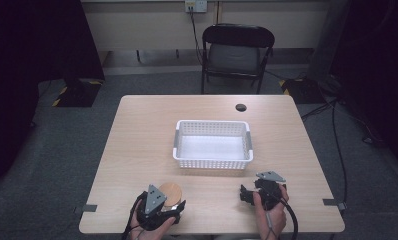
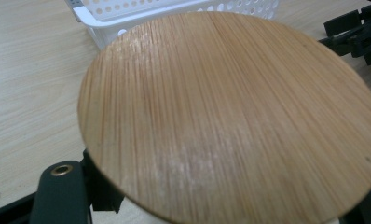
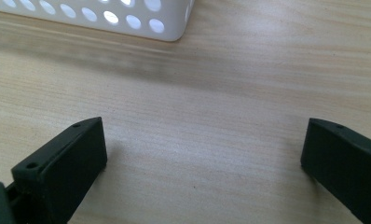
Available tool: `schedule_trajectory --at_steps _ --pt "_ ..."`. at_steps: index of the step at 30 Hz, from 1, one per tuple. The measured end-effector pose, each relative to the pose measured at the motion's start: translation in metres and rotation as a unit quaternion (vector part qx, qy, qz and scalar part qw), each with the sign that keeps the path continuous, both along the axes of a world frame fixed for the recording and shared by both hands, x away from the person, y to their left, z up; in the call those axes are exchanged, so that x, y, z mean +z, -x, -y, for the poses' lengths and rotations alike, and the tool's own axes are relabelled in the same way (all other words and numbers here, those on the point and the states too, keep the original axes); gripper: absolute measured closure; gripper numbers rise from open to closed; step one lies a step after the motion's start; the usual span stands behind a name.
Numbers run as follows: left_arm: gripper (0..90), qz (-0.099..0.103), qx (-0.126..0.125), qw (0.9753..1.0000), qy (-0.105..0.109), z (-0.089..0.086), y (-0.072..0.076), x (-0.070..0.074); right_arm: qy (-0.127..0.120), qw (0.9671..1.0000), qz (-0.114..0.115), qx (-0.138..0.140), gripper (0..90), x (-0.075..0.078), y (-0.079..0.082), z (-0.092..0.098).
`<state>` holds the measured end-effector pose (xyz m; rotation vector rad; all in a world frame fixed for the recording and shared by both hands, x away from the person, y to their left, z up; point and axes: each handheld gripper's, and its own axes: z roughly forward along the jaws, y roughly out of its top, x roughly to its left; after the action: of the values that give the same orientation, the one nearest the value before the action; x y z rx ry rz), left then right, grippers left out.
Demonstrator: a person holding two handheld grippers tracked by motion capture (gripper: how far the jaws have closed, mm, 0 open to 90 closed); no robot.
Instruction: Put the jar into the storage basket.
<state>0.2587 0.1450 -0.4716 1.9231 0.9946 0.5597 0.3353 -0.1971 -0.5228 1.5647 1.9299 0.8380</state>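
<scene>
Near the front edge of the desk (image 1: 137, 130), on the person's side of the white basket (image 1: 213, 144) and off toward its left corner: left claw (image 1: 173, 205), clamped on a round wooden lid (image 1: 170, 193). Seen close in the left gripper view as a broad disc of fine straight grain (image 2: 230, 116), pale and scuffed near the lower middle, with something white just peeking out beneath its lower rim; black jaws down at the bottom corners, tucked against its underside. Behind the disc, the perforated wall of the basket (image 2: 127, 14); at the upper right of that same view, the black body of the other claw (image 2: 356, 35). On the person's side of the basket again, but off toward its right corner: right claw (image 1: 244, 194), held low over bare wood, apart from the basket and well apart from the lid. Jaws spread wide in the right gripper view, right claw (image 3: 202, 158) gripping nothing, only wood grain between them, and a rounded corner of the basket (image 3: 165, 23) ahead at the top. Basket itself sitting square at the middle of the desk. Beyond the basket, by the far edge, a small dark round spot (image 1: 241, 107); farther still, on the floor, a black folding chair (image 1: 237, 52).
</scene>
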Motion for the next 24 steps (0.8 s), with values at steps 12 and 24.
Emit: schedule_trajectory --at_steps 12,24 --pt "26.7 0.008 0.005 0.9999 0.014 0.000 0.002 0.004 0.000 1.0000 0.000 0.000 0.0 0.000 0.000 0.000" --pt "26.8 0.030 -0.014 0.9994 0.007 0.007 -0.020 0.030 0.000 1.0000 0.000 0.000 0.0 0.000 0.000 0.000"
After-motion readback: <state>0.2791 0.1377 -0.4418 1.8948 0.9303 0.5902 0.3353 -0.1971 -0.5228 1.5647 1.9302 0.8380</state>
